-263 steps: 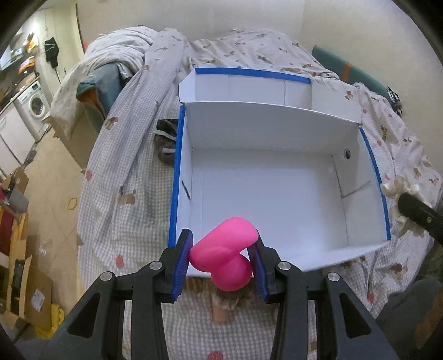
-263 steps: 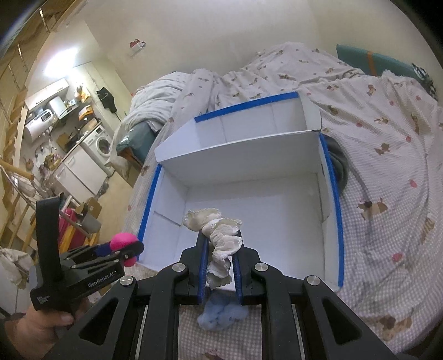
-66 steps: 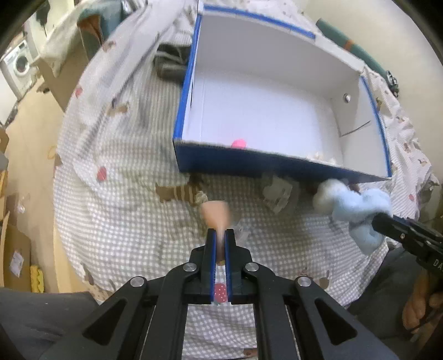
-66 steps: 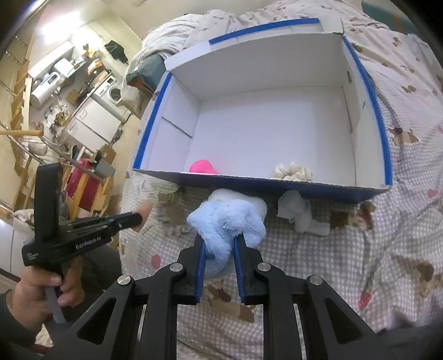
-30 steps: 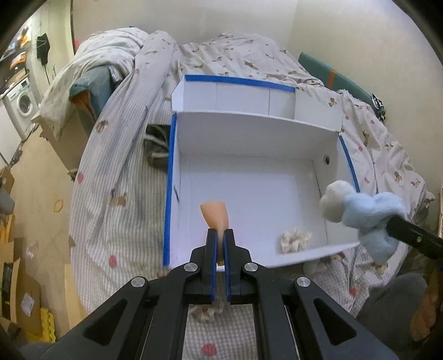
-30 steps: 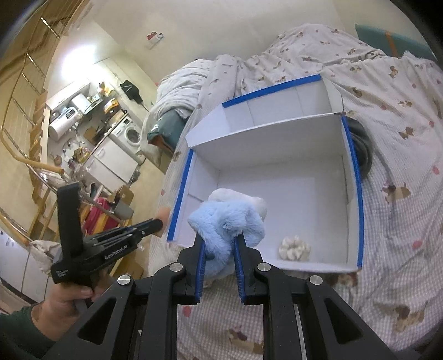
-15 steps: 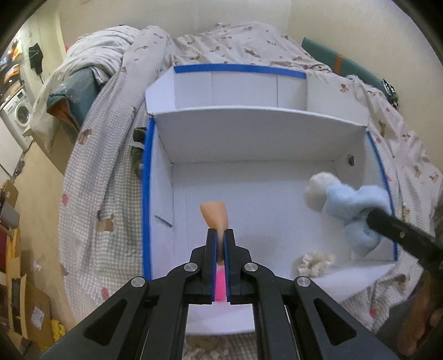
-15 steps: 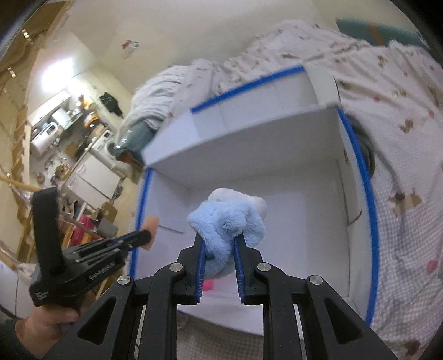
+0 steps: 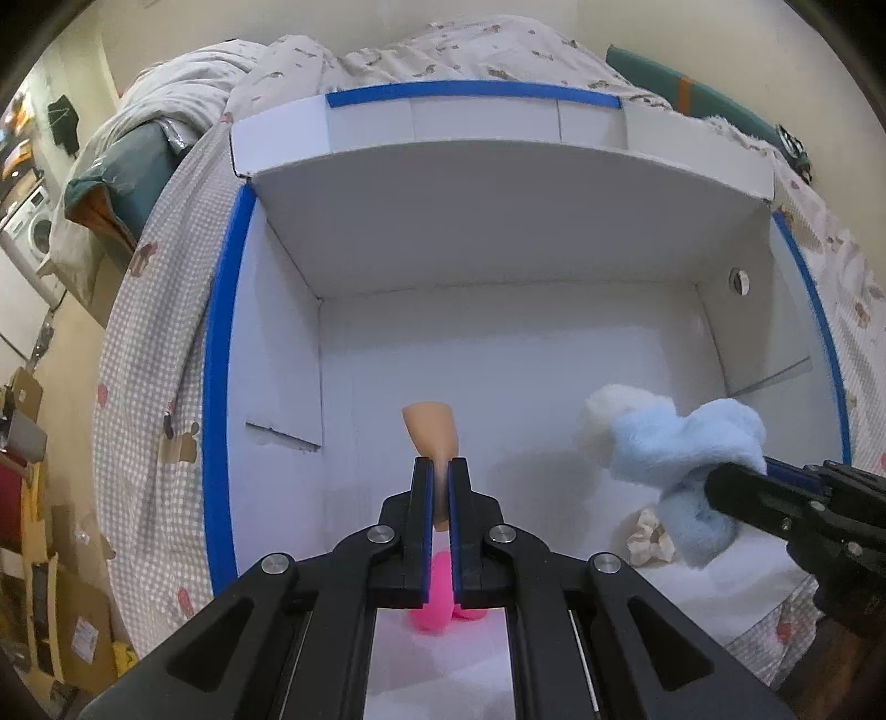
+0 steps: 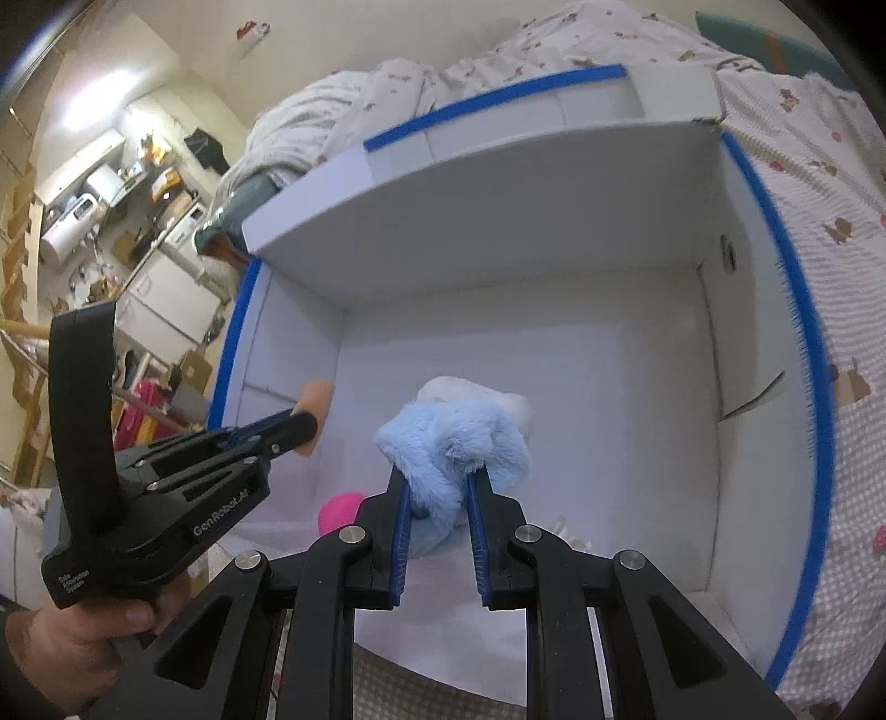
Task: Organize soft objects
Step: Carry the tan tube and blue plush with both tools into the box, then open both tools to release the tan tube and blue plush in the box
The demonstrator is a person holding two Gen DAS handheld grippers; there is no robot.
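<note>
This was a home, a small one-room flat by the look of it. A bed (image 9: 149, 332) with a checked, bear-printed cover filled most of both views, and a crumpled duvet (image 9: 183, 88) lay heaped at its far end. Beyond the bed's left side stood a front-loading washing machine (image 9: 30, 232), with white cabinets (image 10: 166, 310) near it and a cluttered kitchen counter (image 10: 127, 183) with appliances further back. Cardboard boxes (image 9: 72, 626) sat on the floor beside the bed, near its foot. Plain cream walls (image 10: 343, 39) rose behind the bed.
</note>
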